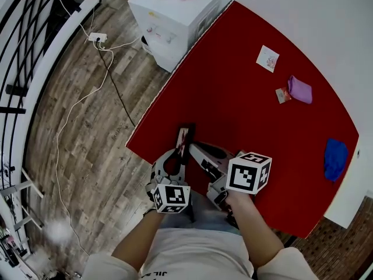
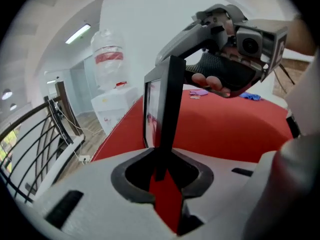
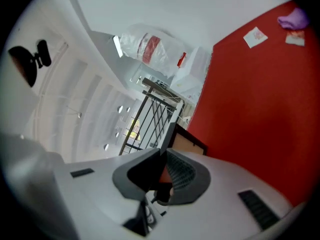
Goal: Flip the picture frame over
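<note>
Black picture frame (image 1: 185,137), upright on edge, is clenched at its bottom in the left tongs (image 2: 162,159), the right tongs (image 3: 162,153) pinching its top just above them, so both should probably turn it together slowly, then lower it flat onto the red surface (image 1: 250,115) beyond.

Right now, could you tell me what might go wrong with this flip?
The picture frame is held upright close to the red table's border, so it could tip off onto the floor. The left gripper pinches only one thin edge of it, so it could twist loose.
</note>
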Demonstrator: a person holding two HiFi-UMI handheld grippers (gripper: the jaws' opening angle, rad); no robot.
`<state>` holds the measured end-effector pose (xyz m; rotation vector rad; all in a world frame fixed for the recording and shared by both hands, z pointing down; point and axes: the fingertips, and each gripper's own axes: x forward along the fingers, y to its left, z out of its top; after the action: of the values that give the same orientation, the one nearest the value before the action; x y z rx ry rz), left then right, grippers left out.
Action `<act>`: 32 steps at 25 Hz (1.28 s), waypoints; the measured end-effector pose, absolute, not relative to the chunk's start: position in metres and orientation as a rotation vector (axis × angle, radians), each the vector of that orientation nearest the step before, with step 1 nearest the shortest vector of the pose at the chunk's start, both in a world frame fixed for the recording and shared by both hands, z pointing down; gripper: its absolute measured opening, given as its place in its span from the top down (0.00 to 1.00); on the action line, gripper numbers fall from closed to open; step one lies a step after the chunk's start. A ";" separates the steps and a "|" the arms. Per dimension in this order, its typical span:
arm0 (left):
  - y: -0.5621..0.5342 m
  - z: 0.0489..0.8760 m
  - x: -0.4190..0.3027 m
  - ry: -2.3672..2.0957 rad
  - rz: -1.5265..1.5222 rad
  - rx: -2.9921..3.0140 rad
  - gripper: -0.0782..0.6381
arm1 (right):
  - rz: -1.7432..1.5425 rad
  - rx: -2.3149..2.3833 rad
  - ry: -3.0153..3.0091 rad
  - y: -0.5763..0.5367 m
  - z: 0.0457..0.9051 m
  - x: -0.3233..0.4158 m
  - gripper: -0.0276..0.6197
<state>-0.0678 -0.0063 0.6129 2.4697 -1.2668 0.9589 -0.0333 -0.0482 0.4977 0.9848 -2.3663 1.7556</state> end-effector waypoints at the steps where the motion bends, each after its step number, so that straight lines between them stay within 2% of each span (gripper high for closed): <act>1: -0.006 0.614 -0.066 -1.267 0.996 2.485 0.78 | 1.693 1.001 -2.359 -0.047 0.498 -0.029 0.90; 4: -0.006 0.616 -0.064 -1.275 1.064 2.491 0.77 | 1.577 1.070 -2.320 -0.047 0.499 -0.020 0.90; 6: -0.005 0.618 -0.064 -1.282 1.091 2.486 0.77 | 1.654 1.074 -2.310 -0.047 0.497 -0.021 0.88; 8: -0.004 0.619 -0.063 -1.284 1.123 2.495 0.77 | 1.739 1.051 -2.309 -0.046 0.495 -0.026 0.78; 10: -0.003 0.620 -0.063 -1.287 1.150 2.502 0.77 | 1.727 1.059 -2.291 -0.044 0.498 -0.029 0.74; 13: -0.002 0.621 -0.061 -1.291 1.159 2.494 0.77 | 1.684 1.115 -2.252 -0.045 0.507 -0.029 0.75; 14: -0.002 0.621 -0.059 -1.285 1.144 2.488 0.77 | 1.677 1.135 -2.244 -0.045 0.509 -0.027 0.81; 17: -0.001 0.623 -0.053 -1.242 1.079 2.486 0.77 | 1.709 1.152 -2.243 -0.046 0.510 -0.022 0.84; 24: 0.001 0.625 -0.051 -1.167 1.042 2.516 0.73 | 1.857 1.012 -2.239 -0.045 0.522 -0.005 0.85; 32: 0.003 0.629 -0.041 -1.064 1.085 2.572 0.69 | 1.650 1.069 -2.209 -0.051 0.543 0.026 0.85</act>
<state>-0.0410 0.0025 0.6295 2.5720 -1.0644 1.0851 0.0258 -0.0509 0.5429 1.0690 -2.2093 1.6501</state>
